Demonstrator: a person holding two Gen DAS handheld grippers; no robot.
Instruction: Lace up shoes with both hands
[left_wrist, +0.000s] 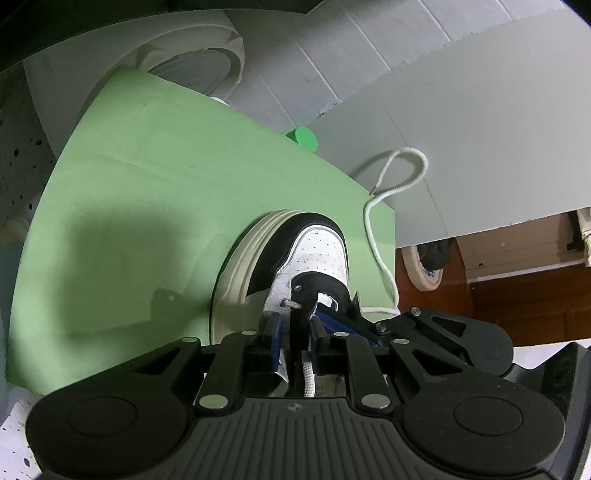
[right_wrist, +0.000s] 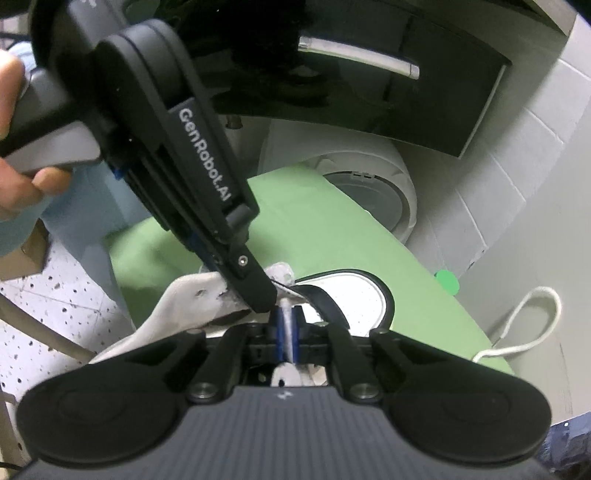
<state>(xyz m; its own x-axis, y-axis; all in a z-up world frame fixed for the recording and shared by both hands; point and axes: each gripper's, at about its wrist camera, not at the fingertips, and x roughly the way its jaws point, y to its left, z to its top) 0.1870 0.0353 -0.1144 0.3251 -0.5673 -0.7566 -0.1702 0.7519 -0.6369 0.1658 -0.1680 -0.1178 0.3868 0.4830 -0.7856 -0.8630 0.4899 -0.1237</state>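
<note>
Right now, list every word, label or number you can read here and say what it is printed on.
"GenRobot.AI": white letters along the side of the left tongs, seen from the right wrist.
Small print on a white tag inside the shoe: too blurred to read.
Nothing else is readable.

From my left wrist view the light is soft and fairly dim, coming from above. It throws a broad, soft-edged shadow across the green mat (left_wrist: 155, 206), left of the shoe (left_wrist: 295, 254). The white lace (left_wrist: 399, 177) casts a faint shadow on the grey board (left_wrist: 480, 147) behind it. The shoe's white toe reads clearly, with no burnt-out glare. Fisheye bending curves every straight edge, and the corners fall off to black. My right wrist view is darker at the top, with one bright glint on a metal handle (right_wrist: 358, 55). The left gripper (right_wrist: 269, 299) crossing that frame is slightly soft, and a hand (right_wrist: 18, 147) at the left edge is blurred and overlit.
</note>
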